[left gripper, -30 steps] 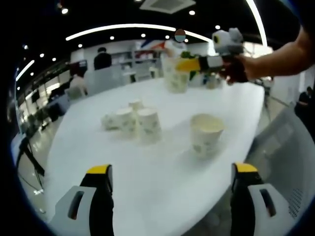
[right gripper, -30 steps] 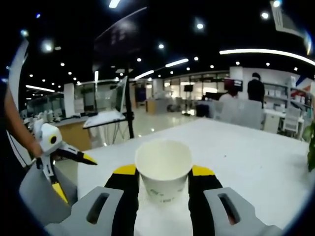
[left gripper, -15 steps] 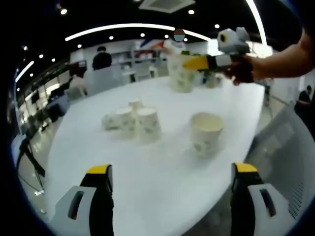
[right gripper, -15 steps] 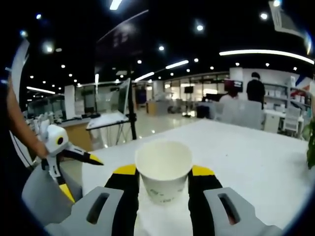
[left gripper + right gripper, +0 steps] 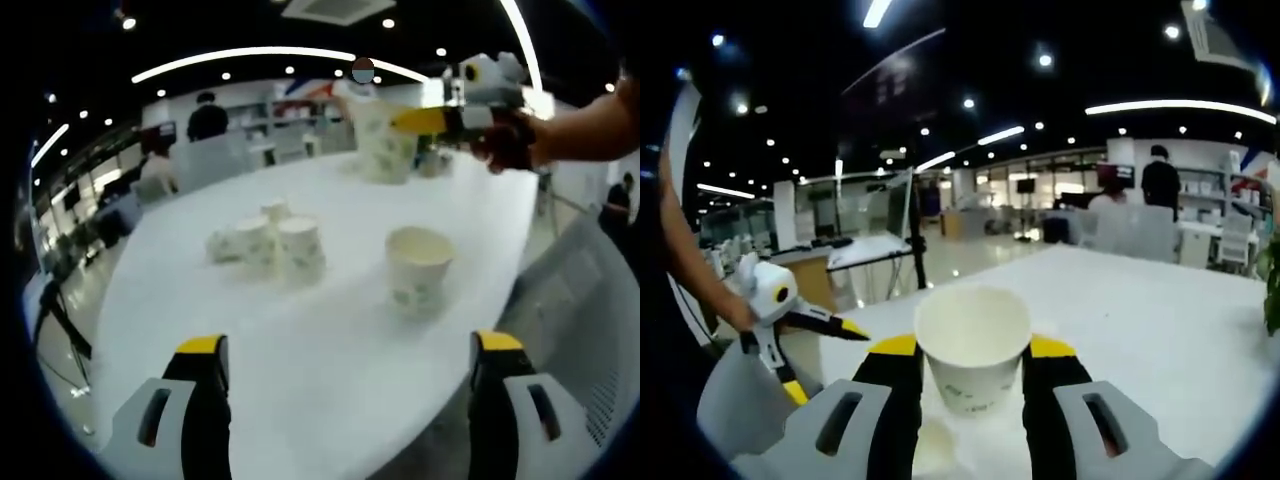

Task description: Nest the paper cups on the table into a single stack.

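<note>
In the left gripper view, the left gripper [image 5: 345,375] stands at 6 o'clock with its two yellow-tipped jaws spread wide and nothing between them, over the near edge of the white table [image 5: 300,400]. Just beyond, toward 1 o'clock, an upright paper cup [image 5: 419,270] stands alone with its mouth open upward. Toward 11 o'clock sits a cluster of cups [image 5: 268,247]: several stand upside down close together, and one at the cluster's left seems to lie on its side, though the blur makes that uncertain. Farther off, at 1 o'clock near the top, the right gripper [image 5: 425,122] is held by a hand [image 5: 510,145] above the far end of the table, its yellow jaws clamped on a held cup [image 5: 383,140] that hangs in the air, higher than the cups on the table.

In the right gripper view, that gripper's jaws rise at 6 o'clock, closed against the sides of the held cup [image 5: 971,345], which stands upright between them with its mouth toward the camera's upper side. At 9 o'clock, the left gripper [image 5: 805,345] shows with its jaws apart. Beyond lies the table top [image 5: 1140,320], and far behind, at 2 o'clock, a person in dark clothes [image 5: 1160,185] stands in an office room.
</note>
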